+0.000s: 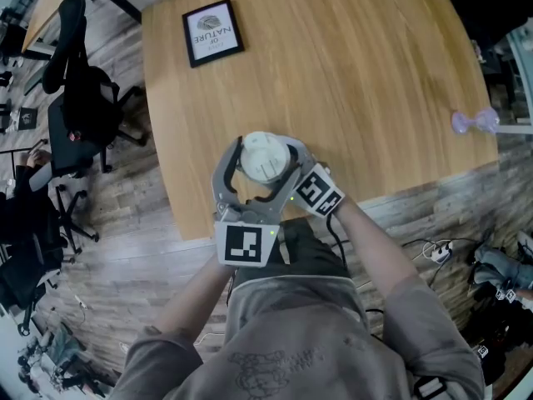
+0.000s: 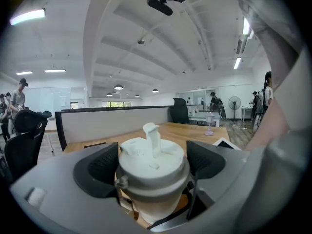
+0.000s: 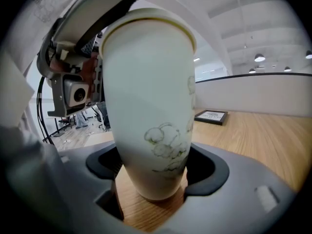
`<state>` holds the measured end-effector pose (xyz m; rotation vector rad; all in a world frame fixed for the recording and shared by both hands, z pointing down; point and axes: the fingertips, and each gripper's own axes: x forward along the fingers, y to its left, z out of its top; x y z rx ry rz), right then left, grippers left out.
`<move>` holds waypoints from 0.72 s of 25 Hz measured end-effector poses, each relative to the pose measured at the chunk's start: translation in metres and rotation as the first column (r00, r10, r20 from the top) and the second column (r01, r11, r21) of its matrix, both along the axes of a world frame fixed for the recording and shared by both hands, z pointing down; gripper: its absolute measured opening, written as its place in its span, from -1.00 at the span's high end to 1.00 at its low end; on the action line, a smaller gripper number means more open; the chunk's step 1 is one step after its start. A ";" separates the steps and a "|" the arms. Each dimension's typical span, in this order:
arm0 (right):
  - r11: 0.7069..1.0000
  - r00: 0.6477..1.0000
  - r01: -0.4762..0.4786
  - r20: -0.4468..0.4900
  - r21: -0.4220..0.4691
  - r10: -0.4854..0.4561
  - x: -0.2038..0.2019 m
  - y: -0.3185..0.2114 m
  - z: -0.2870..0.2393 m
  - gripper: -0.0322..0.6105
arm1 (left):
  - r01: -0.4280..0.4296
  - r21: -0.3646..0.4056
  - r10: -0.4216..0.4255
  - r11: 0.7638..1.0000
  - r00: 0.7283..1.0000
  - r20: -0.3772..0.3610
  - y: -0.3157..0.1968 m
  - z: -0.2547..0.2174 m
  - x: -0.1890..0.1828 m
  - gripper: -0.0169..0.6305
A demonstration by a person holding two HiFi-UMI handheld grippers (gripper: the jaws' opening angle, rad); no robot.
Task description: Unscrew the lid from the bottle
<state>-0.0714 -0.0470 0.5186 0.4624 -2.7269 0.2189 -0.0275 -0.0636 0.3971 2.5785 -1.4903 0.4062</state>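
Observation:
A cream bottle [image 3: 146, 96] with a faint flower print stands near the front edge of the wooden table [image 1: 358, 82]. Its white lid [image 1: 263, 155] carries an upright spout [image 2: 152, 138]. My left gripper [image 2: 152, 162] reaches in at lid height, one dark pad against each side of the lid [image 2: 152, 165]. My right gripper [image 3: 152, 167] is shut low on the bottle's body, close above the tabletop. In the head view the lid hides the bottle's body and my right gripper's jaws; only that gripper's marker cube [image 1: 318, 192] shows.
A black-framed picture [image 1: 212, 32] lies flat at the table's far left. A small purple object [image 1: 475, 122] sits near the right edge. Black office chairs [image 1: 79, 98] stand on the floor to the left. People stand in the background of the left gripper view.

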 end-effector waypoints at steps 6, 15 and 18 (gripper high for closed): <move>0.999 0.999 0.043 -0.032 0.018 -0.042 0.000 0.004 0.001 -0.31 | -0.012 -0.003 0.012 1.000 1.000 -0.018 -0.005 0.006 0.004 -0.52; 0.999 0.999 0.030 -0.035 0.022 -0.029 0.001 0.004 0.002 -0.31 | -0.037 0.057 0.038 0.998 0.999 -0.008 0.000 -0.005 0.007 -0.51; 0.999 0.999 0.030 -0.034 0.019 -0.030 0.001 0.004 0.002 -0.31 | -0.059 0.085 0.060 0.995 0.998 -0.005 0.000 -0.019 0.010 -0.51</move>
